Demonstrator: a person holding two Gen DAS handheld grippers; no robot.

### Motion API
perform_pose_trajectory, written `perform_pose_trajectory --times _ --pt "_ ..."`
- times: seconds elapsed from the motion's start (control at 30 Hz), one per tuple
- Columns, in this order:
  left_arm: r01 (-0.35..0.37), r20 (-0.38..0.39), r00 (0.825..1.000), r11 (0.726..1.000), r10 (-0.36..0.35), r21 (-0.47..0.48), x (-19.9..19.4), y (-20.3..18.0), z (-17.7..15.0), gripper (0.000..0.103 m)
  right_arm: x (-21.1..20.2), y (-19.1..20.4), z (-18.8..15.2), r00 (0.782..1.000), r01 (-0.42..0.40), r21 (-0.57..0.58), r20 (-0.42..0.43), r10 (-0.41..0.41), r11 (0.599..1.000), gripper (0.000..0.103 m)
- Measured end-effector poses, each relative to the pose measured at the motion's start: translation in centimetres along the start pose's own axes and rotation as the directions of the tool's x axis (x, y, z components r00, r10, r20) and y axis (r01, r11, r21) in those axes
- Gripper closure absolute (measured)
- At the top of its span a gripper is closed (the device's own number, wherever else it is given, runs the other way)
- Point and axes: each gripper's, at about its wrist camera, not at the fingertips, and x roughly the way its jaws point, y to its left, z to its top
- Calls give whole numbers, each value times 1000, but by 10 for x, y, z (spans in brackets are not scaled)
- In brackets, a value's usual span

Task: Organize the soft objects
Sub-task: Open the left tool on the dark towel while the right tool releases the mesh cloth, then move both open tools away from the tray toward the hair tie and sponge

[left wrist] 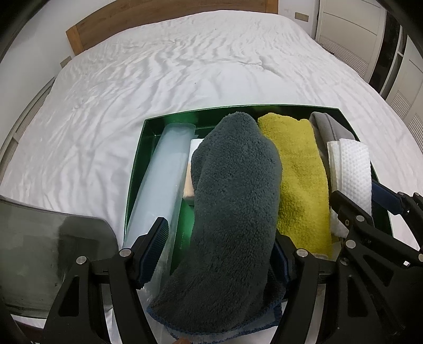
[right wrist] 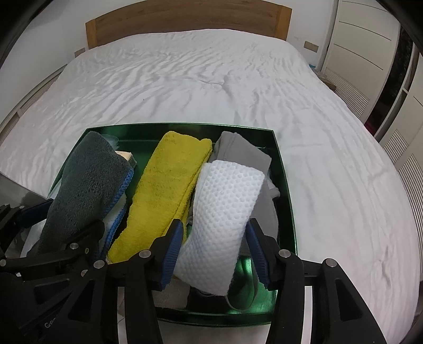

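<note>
A green tray sits at the near edge of the bed. In it lie a dark grey fluffy cloth, a yellow towel, a white waffle cloth, a grey cloth and a pale blue roll. My left gripper is open, its fingers on either side of the dark grey cloth. My right gripper is open, its fingers astride the white waffle cloth.
The white wrinkled bed sheet spreads beyond the tray to a wooden headboard. White wardrobe doors stand at the right. A dark glassy surface lies at the near left.
</note>
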Motion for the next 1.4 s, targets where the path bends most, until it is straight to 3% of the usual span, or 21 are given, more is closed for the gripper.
perform_pose_trajectory --times 0.2,0.33,0.83,1.2,1.4 --pt "-11 33 999 1000 11 11 -11 0 1 37 -12 -4 -1 1000 -12 28 25 11 1000 48" --pt "-15 53 998 1000 15 5 -19 3 3 27 -22 -8 -2 999 -15 42 40 13 999 48" --pt "-2 84 996 1000 3 -4 -35 5 0 18 -48 -13 -9 998 2 66 56 -5 998 46" --pt "90 131 987 996 -88 -5 -71 -1 -18 17 -100 -18 -32 994 64 49 86 -68 997 41" --pt "159 174 972 987 -158 8 -122 4 -53 8 -150 -17 -65 990 113 27 83 -114 993 40"
